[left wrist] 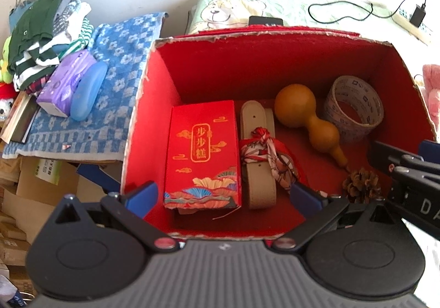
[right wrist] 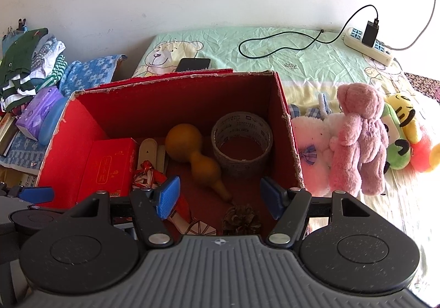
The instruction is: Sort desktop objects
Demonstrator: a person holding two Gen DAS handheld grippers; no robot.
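Observation:
An open red cardboard box (left wrist: 154, 104) (right wrist: 288, 137) holds a red gift carton (left wrist: 202, 154) (right wrist: 107, 168), a beige strap (left wrist: 258, 187) with a red patterned cloth knot (left wrist: 264, 151) (right wrist: 148, 173), a tan gourd (left wrist: 308, 121) (right wrist: 192, 148), a tape roll (left wrist: 353, 107) (right wrist: 242, 140) and a pine cone (left wrist: 361, 184) (right wrist: 242, 218). My left gripper (left wrist: 224, 198) is open and empty above the box's near side. My right gripper (right wrist: 221, 199) is open and empty over the near right part, above the pine cone. It shows in the left wrist view (left wrist: 407, 165).
Left of the box lie a blue checked towel (left wrist: 118, 74), a purple tissue pack (left wrist: 64, 82), a blue case (left wrist: 88, 91) and stacked clothes (left wrist: 46, 38). Plush toys (right wrist: 357, 140) lie right of the box. A phone (right wrist: 194, 64), a cable and a power strip (right wrist: 368, 45) lie behind.

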